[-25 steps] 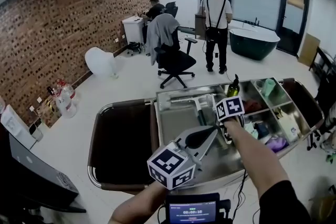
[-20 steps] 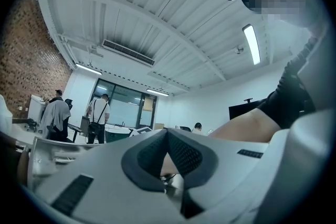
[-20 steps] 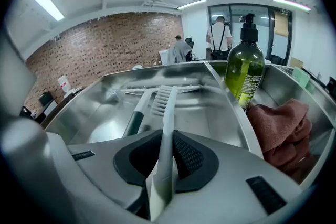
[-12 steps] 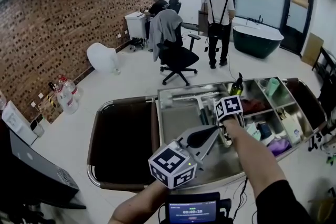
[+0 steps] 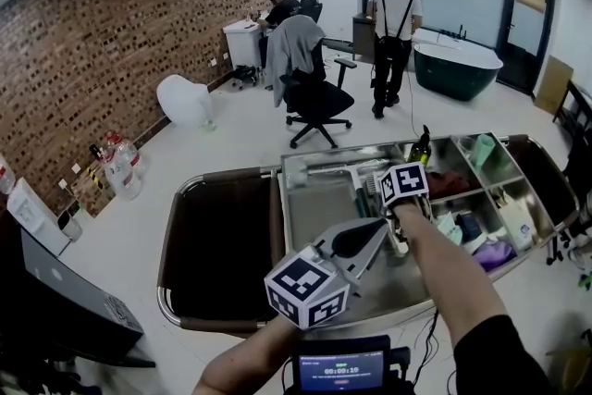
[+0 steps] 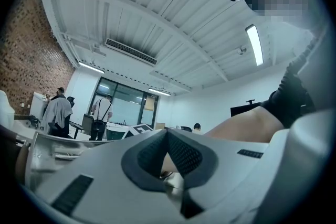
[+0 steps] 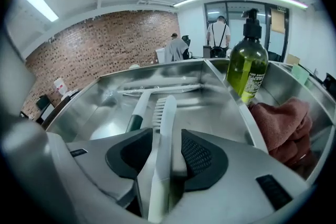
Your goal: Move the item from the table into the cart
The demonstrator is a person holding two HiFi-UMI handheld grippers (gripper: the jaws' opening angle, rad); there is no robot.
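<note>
White scrub brush (image 7: 164,128) lies in the cart's steel tray (image 7: 210,97), between the jaws of the right gripper (image 7: 167,136) as they open.

The brush is smooth white plastic, long and slim, with a row of stiff bristles along its far end. Its handle runs between the ribbed dark rubber pads, with a gap at the left pad; whether the right pad touches it is hard to tell. Just left of it in the brushed-metal tray lies a T-shaped squeegee (image 7: 137,107) with a dark grip. A translucent green pump bottle (image 7: 248,71) stands behind the divider, beside a crumpled reddish cloth (image 7: 281,123). The left gripper (image 6: 167,134) has its jaws together and holds nothing, held up near the person's forearm.
</note>
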